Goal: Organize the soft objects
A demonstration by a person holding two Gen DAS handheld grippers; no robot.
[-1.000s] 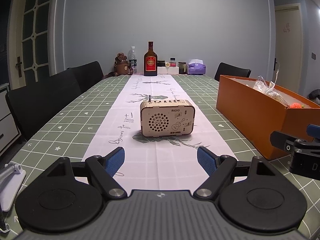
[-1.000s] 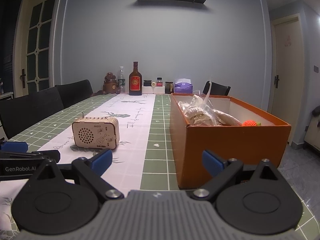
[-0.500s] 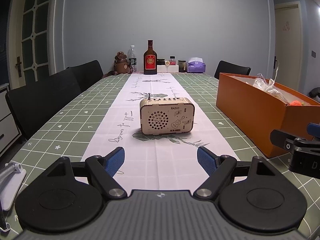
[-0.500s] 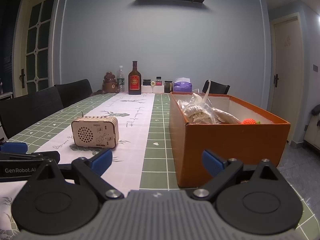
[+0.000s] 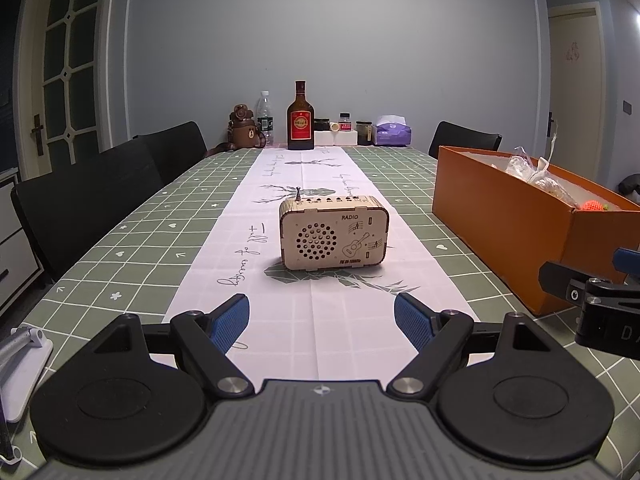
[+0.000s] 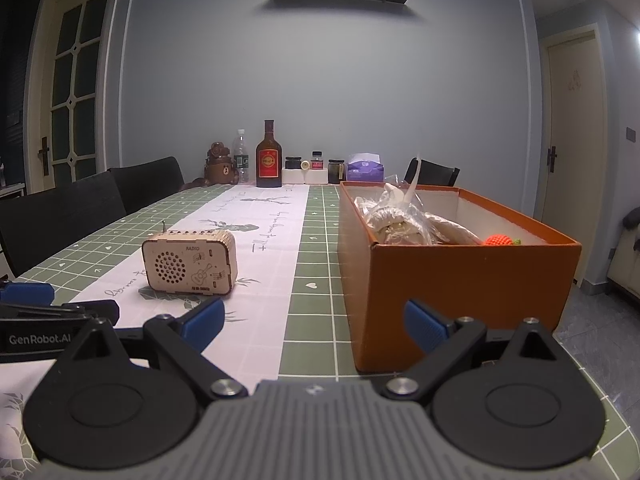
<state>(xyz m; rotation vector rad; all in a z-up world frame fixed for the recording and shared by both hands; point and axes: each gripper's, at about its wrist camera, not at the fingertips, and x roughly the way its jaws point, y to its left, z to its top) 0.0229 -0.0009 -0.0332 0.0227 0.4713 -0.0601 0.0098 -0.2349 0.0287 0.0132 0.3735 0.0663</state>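
An orange box [image 6: 452, 276] stands on the table's right side; it also shows in the left wrist view [image 5: 500, 224]. Inside it lie a clear plastic bag of pale soft items [image 6: 396, 216] and an orange knitted toy [image 6: 498, 240]. My left gripper [image 5: 322, 322] is open and empty, low over the white table runner [image 5: 320, 328], in front of a wooden radio [image 5: 334, 232]. My right gripper [image 6: 314, 322] is open and empty, just before the box's near left corner. The right gripper's side shows in the left wrist view [image 5: 592, 300].
The wooden radio [image 6: 190, 262] sits mid-table. A brown bottle [image 5: 300, 120], water bottle [image 5: 264, 118], bear flask [image 5: 242, 128], jars and a purple tissue pack [image 5: 392, 132] line the far end. Black chairs [image 5: 88, 200] stand along the left. A white stand [image 5: 20, 356] lies near left.
Both grippers stay open and nearly still. The views have drifted very slightly, the right one edging a little back from the box.
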